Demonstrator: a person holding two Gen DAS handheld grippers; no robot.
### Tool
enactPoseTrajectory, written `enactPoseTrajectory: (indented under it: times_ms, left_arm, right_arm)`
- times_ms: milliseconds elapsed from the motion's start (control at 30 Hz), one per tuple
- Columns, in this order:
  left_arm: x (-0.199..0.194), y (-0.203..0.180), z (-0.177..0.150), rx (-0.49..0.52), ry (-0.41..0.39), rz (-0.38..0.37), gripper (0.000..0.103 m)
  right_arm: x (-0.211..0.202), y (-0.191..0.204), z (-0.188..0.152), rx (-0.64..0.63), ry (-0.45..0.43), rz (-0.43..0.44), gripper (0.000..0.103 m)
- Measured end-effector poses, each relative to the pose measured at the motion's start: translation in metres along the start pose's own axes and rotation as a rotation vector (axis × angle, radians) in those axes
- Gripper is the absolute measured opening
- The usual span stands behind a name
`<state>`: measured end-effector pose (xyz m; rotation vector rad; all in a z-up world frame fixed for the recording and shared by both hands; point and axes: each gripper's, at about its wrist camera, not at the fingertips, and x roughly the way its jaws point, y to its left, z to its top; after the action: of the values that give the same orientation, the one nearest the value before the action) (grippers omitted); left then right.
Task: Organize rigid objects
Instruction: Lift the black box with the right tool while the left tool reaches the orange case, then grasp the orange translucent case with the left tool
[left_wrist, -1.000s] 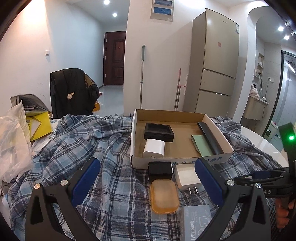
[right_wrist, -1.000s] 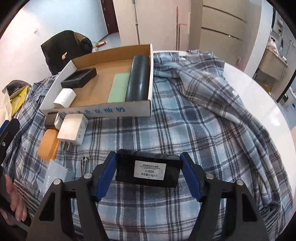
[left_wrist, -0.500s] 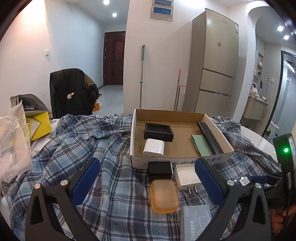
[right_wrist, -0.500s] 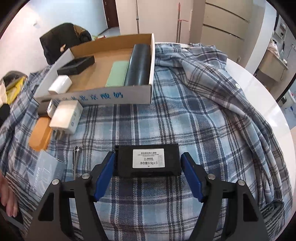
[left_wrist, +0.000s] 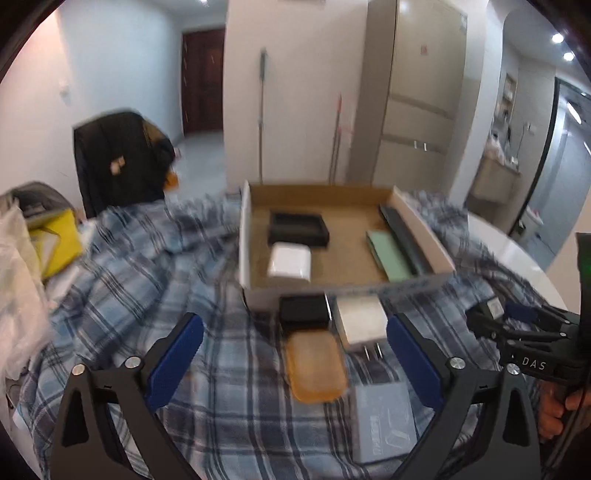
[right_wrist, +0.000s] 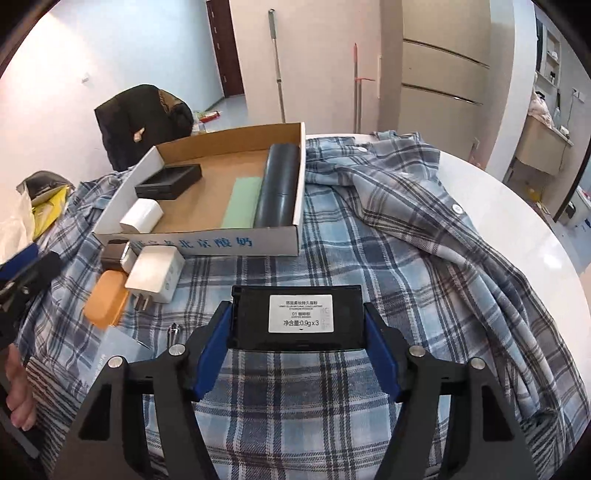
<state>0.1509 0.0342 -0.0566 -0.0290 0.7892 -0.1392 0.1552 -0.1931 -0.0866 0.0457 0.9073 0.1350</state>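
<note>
Black box (right_wrist: 297, 317) is held tight between the right gripper (right_wrist: 297, 334) jaws, above open plaid cloth (right_wrist: 369, 266). Left gripper (left_wrist: 295, 356) jaws, wide and empty, have just been closing a little over the orange case (left_wrist: 316, 365) and white plug (left_wrist: 360, 319).

Both grippers (right_wrist: 297, 332) have black angular frames with blue pads (left_wrist: 175, 360). Silver screws (right_wrist: 417, 350) stud the arms; white "DAS" lettering (left_wrist: 533, 363) marks one

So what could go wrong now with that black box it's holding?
1. The right hand-held gripper pinches the black labelled box only by its two short ends, so it might tip or slip out.
2. The cardboard tray already holds a dark tube and a green card; the box could knock them.
3. The plaid cloth is wrinkled, so things set down may wobble.
</note>
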Motion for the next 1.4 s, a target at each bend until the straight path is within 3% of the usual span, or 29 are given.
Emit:
enactPoseTrajectory:
  times_ms: [167, 233, 300, 500, 567, 967, 1200, 1400]
  left_arm:
    - [0.039, -0.002, -0.002, -0.011, 0.238, -0.013, 0.073]
    - [0.049, -0.001, -0.005, -0.035, 0.289, -0.021, 0.062]
    - [0.057, -0.002, -0.007, -0.052, 0.315, -0.041, 0.061]
    - [0.069, -0.013, -0.005, -0.018, 0.336, -0.006, 0.059]
    - [0.07, -0.015, -0.005, -0.006, 0.34, 0.008, 0.046]
    - [0.041, -0.001, 0.005, 0.004, 0.272, 0.03, 0.045]
    - [0.039, -0.009, 0.004, -0.001, 0.28, -0.096, 0.045]
    - [0.053, -0.027, 0.001, 0.078, 0.311, 0.014, 0.045]
  right_arm:
    - [0.005, -0.003, -0.002, 0.006, 0.025, 0.01, 0.067]
    - [0.007, -0.004, -0.001, 0.011, 0.032, 0.008, 0.067]
    - [0.008, -0.004, -0.001, 0.012, 0.037, 0.008, 0.067]
    - [0.009, -0.006, -0.002, 0.018, 0.045, 0.007, 0.067]
    - [0.01, -0.007, -0.002, 0.018, 0.048, 0.008, 0.067]
    - [0.01, -0.007, -0.003, 0.016, 0.054, 0.008, 0.067]
    - [0.012, -0.008, -0.004, 0.015, 0.062, 0.006, 0.067]
    - [0.012, -0.009, -0.004, 0.019, 0.065, 0.008, 0.067]
